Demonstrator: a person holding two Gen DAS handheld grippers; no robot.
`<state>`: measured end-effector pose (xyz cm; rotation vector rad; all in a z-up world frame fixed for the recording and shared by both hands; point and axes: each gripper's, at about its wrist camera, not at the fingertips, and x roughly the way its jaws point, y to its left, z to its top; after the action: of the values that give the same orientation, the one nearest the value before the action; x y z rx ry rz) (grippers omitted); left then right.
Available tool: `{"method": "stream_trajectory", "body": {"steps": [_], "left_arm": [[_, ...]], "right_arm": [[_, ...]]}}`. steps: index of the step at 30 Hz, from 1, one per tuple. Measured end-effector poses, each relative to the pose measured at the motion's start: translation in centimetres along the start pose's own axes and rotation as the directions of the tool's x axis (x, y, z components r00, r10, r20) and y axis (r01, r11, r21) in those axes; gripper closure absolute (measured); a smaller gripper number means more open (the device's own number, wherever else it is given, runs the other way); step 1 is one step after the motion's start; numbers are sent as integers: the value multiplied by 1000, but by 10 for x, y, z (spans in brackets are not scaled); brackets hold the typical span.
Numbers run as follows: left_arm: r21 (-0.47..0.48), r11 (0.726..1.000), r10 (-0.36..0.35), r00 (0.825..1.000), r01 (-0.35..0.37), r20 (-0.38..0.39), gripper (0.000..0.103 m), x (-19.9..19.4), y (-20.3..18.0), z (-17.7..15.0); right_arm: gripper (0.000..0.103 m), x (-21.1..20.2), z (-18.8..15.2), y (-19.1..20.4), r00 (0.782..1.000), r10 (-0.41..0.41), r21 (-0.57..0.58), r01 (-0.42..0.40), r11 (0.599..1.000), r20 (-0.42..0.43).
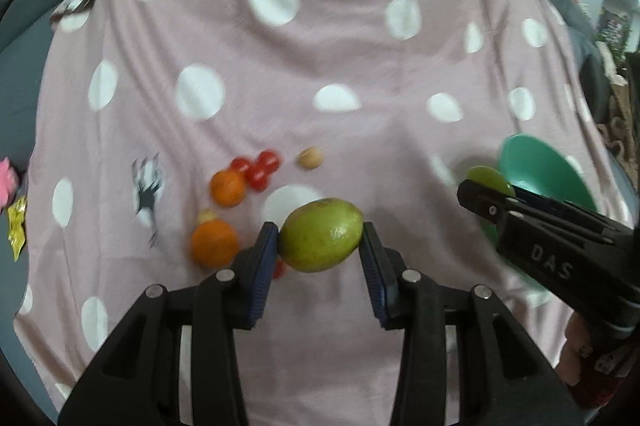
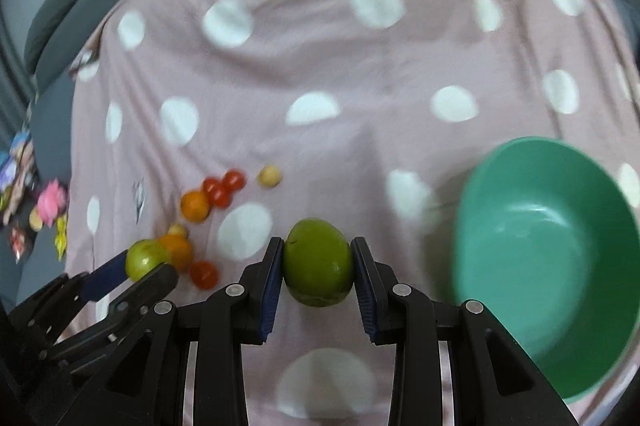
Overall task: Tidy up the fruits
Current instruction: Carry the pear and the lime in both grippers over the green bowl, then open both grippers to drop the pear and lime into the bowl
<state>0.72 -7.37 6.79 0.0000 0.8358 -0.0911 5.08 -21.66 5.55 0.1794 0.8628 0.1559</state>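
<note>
green fruit (image 1: 321,240) in left tool (image 1: 320,236); right tool (image 1: 486,200) reads "das".

The pink spotted cloth (image 2: 320,66) looks soft, matt and creased. The green bowl (image 2: 548,258) is smooth, glossy plastic. Both green fruits (image 1: 321,240) (image 2: 318,262) have smooth, faintly shiny skins.

fruits (image 2: 208,210) left on cloth (image 2: 320,66), bowl (image 2: 548,258) right

open blanket (image 2: 320,66) ahead, bowl (image 2: 552,266) right
</note>
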Motion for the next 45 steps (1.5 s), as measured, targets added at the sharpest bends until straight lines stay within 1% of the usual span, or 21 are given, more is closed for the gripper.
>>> {"method": "stream_trajectory", "body": {"steps": [5,9,13,15,18,20,22,26,30,35,40,43,44,45], "left_arm": [[55,995,-86,996,85,28,63,1,-44,13],[109,981,-165,986,162,20,63,7,-83,21],[134,968,-214,977,213,-1,62,16,-110,27],[152,959,-239,971,239,-15,63,21,-125,29],[172,945,-274,961,277,-39,63,29,-143,33],[175,941,-284,957,290,-59,63,36,-150,34],[175,937,-293,953,302,-74,63,40,-155,34],[173,931,-308,946,321,-100,63,47,-159,33],[161,924,-329,935,348,-130,63,54,-162,31],[150,918,-343,925,366,-160,62,63,-164,28],[112,916,-360,914,384,-187,61,67,-158,26],[95,914,-374,910,395,-177,57,62,-151,27],[89,910,-387,906,405,-169,54,59,-147,27],[86,913,-382,910,398,-162,50,56,-142,29]], "right_arm": [[68,-23,0,-42,994,-95,92,89,992,53],[68,-38,-3,-76,983,-170,167,156,973,74],[68,-48,-2,-107,973,-221,232,200,952,68],[68,-50,-2,-122,970,-235,257,213,943,59],[68,-47,-4,-138,973,-228,285,209,936,38],[68,-44,-7,-145,971,-237,293,221,930,22],[68,-42,-8,-151,967,-255,304,240,922,11],[68,-40,-11,-158,964,-267,315,255,914,-7],[68,-38,-13,-163,956,-291,325,284,902,-27],[68,-36,-14,-168,954,-297,333,293,896,-40],[68,-33,-13,-168,954,-295,326,295,898,-51],[68,-35,-12,-163,959,-282,313,278,908,-32],[63,-35,-11,-162,961,-276,311,270,911,-26],[60,-36,-11,-160,962,-271,308,263,914,-18]]}}
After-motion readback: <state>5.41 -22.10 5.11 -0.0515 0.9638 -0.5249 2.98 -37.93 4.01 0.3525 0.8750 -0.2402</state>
